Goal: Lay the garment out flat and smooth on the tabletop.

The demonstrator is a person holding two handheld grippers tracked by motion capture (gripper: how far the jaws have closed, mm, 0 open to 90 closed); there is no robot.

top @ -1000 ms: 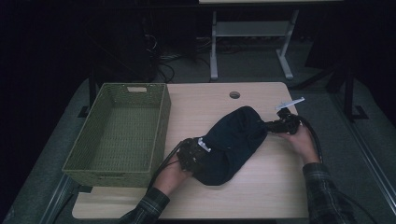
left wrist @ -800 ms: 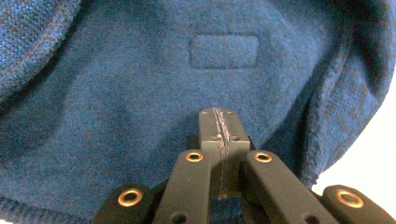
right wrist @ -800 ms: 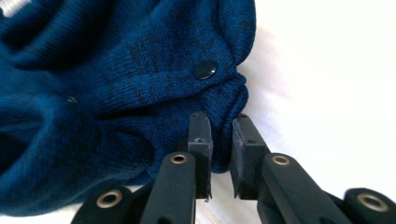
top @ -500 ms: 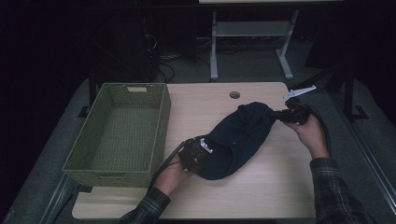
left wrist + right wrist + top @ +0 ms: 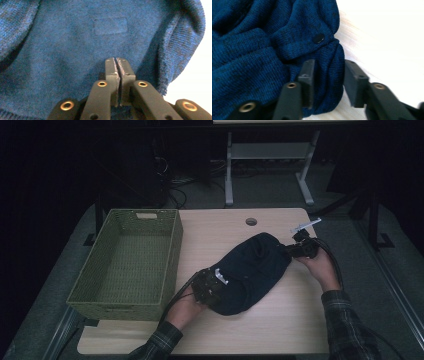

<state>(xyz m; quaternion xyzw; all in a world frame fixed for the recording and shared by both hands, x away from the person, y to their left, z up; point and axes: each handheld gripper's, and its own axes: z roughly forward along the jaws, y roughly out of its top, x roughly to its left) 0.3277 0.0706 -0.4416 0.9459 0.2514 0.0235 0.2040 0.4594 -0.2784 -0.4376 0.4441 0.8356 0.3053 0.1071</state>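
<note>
While one dark blue knitted garment (image 5: pixel 250 272) is lying bunched on the bench (image 5: pixel 280 330), two grippers are working at its opposite ends. At the near end the left gripper (image 5: pixel 209 287) is sitting against the cloth, and the left gripper view is showing its jaws pressed together with only a hairline between the pads; a thin fold of knit seems to be caught there, though the view is too close to be sure. One sewn rectangular patch (image 5: pixel 110 26) is showing on the fabric just ahead of those jaws.

At the far end the right gripper (image 5: pixel 299 249) is meeting the garment's bunched tip. Its jaws have just been opening and are now standing partly apart, with a roll of the blue knit (image 5: pixel 327 75) lying between them; the left pad is touching the fabric while the right pad is standing clear of it, so the cloth is not being squeezed. One dark button (image 5: pixel 318 38) is sitting on a band of knit just beyond the jaws.

One green woven basket (image 5: pixel 170 250) is standing on the bench's left side, just beside the garment's near end. One round hole (image 5: pixel 251 221) is showing in the bench top beyond the garment.
</note>
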